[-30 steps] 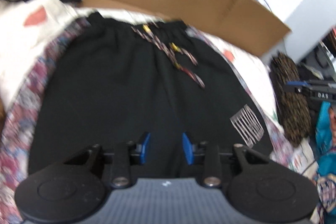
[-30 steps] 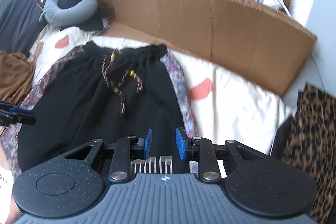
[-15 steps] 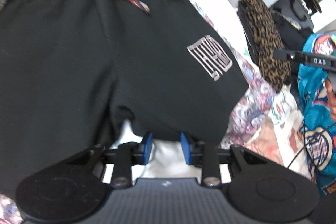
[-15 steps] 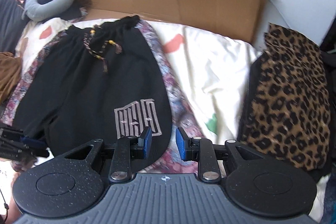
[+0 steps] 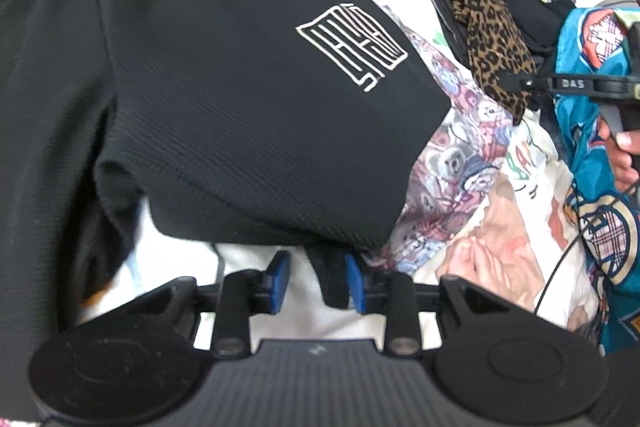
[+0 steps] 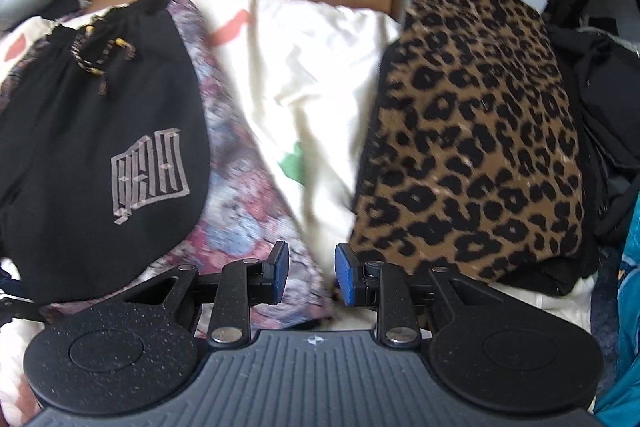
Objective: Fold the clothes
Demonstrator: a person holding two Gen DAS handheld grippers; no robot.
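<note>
One pair of black shorts [image 5: 224, 99] lies flat on a floral cloth [image 6: 248, 195] on the bed, with one leopard-print garment [image 6: 476, 131] folded well to its right. Two tools show: the left tool [image 5: 316, 277] released at the shorts' hem, the right tool [image 6: 308, 271] released over the floral cloth.

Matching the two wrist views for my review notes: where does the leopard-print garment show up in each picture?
Left wrist: the leopard-print garment is a narrow strip at upper right, past the black shorts.
Right wrist: the leopard-print garment fills the right half, above the right hand-held gripper.
Shared landmark: the pale line logo on the shorts, left of the garment in both.
</note>
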